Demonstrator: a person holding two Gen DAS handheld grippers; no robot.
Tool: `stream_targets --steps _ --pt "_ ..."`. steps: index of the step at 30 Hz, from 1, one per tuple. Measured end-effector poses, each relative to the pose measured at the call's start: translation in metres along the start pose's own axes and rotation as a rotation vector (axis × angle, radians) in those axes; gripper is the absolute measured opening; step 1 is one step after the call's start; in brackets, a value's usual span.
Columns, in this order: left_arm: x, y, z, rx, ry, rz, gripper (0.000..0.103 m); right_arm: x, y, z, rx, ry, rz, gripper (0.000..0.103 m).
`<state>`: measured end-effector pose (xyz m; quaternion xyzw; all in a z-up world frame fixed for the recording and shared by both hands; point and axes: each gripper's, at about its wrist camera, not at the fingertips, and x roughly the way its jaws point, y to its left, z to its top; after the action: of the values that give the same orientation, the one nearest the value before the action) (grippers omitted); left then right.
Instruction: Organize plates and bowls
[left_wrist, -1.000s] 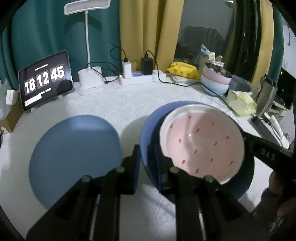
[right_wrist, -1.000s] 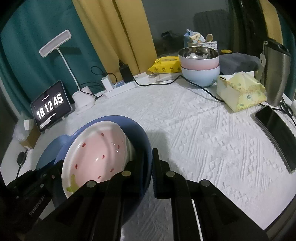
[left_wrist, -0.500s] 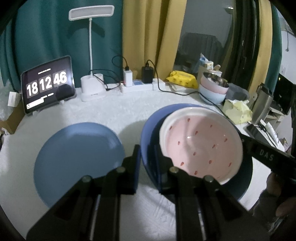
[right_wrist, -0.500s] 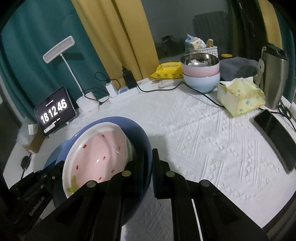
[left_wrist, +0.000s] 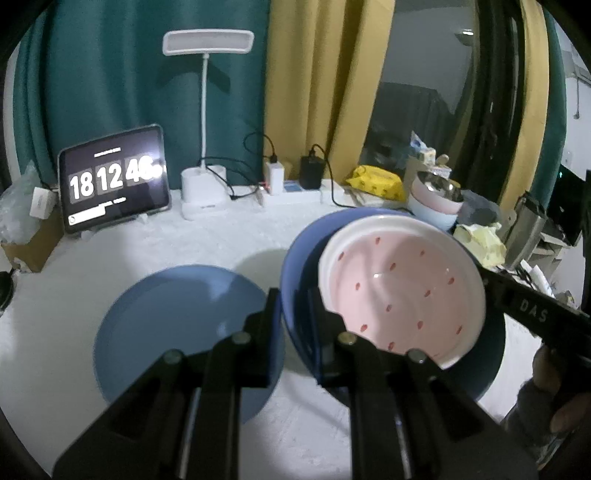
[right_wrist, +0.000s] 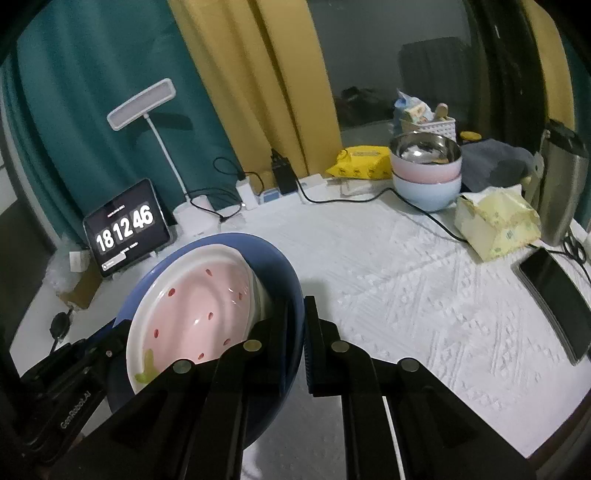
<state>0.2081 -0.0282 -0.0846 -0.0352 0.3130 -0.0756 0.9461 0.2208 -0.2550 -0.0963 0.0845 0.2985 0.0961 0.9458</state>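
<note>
A dark blue plate (left_wrist: 295, 266) carries a pink plate with red seed marks (left_wrist: 402, 284) and hangs above the table. My left gripper (left_wrist: 293, 321) is shut on its left rim. My right gripper (right_wrist: 297, 325) is shut on its right rim (right_wrist: 291, 291); the pink plate (right_wrist: 199, 306) leans inside it. A second, lighter blue plate (left_wrist: 181, 328) lies flat on the white tablecloth to the left, below my left gripper. A stack of bowls (right_wrist: 426, 173), steel in pink in light blue, stands at the back right.
A clock tablet (right_wrist: 127, 229), a desk lamp (left_wrist: 207, 122) and a power strip with cables (left_wrist: 291, 192) line the back edge. A tissue pack (right_wrist: 495, 225), a steel flask (right_wrist: 563, 184) and a phone (right_wrist: 557, 299) lie at the right.
Both grippers have lifted the blue plate with the pink plate higher off the table; the table and its objects look lower and farther. The clock went from 45 to 46.
</note>
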Motion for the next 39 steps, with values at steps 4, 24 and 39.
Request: stream_targets --steps 4,24,39 --pt "-0.004 0.01 0.004 -0.008 -0.009 0.005 0.013 0.0 0.011 0.004 -0.012 -0.007 0.01 0.009" --pt "-0.018 0.07 0.009 -0.09 -0.036 0.044 0.013 0.014 0.072 0.016 -0.095 -0.002 0.051 0.009" --pt "-0.025 0.116 0.006 -0.144 -0.04 0.086 0.013 0.033 0.118 0.015 -0.151 0.026 0.088 0.009"
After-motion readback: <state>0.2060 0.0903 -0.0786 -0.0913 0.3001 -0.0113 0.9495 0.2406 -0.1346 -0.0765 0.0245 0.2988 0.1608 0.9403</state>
